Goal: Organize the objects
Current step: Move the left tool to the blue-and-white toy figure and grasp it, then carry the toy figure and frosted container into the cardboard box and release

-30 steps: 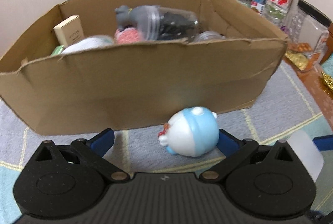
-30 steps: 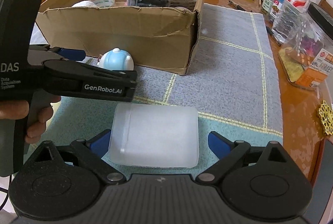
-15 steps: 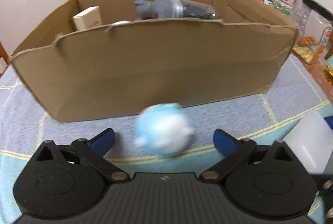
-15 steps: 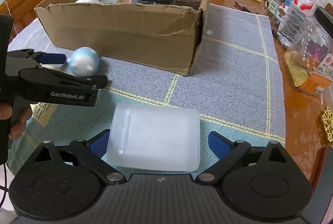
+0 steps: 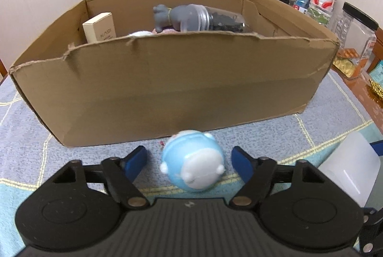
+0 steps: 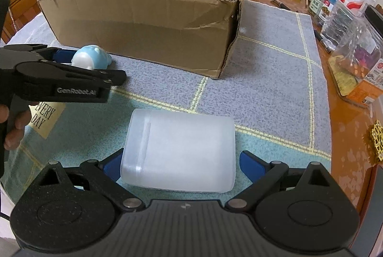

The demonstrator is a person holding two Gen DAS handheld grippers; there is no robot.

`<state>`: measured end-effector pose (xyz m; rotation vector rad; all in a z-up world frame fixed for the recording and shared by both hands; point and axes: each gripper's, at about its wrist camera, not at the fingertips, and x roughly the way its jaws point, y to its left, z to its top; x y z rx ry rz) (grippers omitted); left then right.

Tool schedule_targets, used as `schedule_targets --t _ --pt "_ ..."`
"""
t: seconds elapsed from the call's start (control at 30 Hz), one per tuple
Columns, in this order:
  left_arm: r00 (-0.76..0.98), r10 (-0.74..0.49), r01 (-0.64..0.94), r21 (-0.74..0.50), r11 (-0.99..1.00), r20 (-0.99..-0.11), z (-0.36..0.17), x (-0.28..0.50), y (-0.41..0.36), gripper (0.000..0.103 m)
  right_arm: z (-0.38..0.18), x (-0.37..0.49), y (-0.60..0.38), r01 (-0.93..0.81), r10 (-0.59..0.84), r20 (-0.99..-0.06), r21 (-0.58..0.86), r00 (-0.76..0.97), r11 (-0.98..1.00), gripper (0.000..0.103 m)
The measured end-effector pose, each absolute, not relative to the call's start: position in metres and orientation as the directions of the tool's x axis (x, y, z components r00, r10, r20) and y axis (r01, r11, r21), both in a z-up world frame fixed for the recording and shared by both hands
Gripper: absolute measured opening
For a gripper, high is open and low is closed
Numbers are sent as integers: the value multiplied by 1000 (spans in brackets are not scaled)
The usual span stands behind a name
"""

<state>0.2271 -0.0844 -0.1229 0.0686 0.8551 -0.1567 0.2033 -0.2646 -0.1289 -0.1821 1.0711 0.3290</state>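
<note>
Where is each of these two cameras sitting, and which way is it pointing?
Left wrist view: sits on the left gripper, looking forward and down at the blue and white toy between its open blue fingers, with the cardboard box behind.
Right wrist view: sits on the right gripper, looking down at the frosted plastic container; a hand shows at the left edge.
Both show the toy, box and container.

Between my left gripper's [image 5: 190, 159] fingers sits the toy [image 5: 194, 162], the box [image 5: 167, 87] just beyond it. The tub [image 6: 178, 151] lies between my right gripper's [image 6: 182, 165] fingers, box ahead-left. Jars [image 6: 354, 61] stand right, possibly touching.
</note>
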Motion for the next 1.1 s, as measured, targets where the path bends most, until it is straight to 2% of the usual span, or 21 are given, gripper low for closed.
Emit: schedule_targets --t 0.1,0.27,0.33,0.37,0.7,1.1 --pt "642 -112 173 1 985 -758 -121 228 -86 59 -129 205 -263 -342 168 -883 9 439 940 100" --pt "629 -132 197 -7 980 -766 -119 224 -86 51 -127 206 -260 -338 155 -883 -4 443 941 97" --pt "621 -139 204 -12 979 -771 -119 225 -83 50 -127 206 -258 -340 152 -887 -6 435 940 88" --pt "615 -144 213 -12 977 -775 -118 226 -83 50 -127 206 -257 -341 153 -892 -2 426 940 87" --pt "554 -215 350 -10 937 -804 -94 219 -80 49 -112 211 -260 -321 191 -901 61 390 945 87" --pt "563 -309 450 -29 893 -766 -18 209 -77 49 -56 214 -260 -375 249 -886 93 392 922 87"
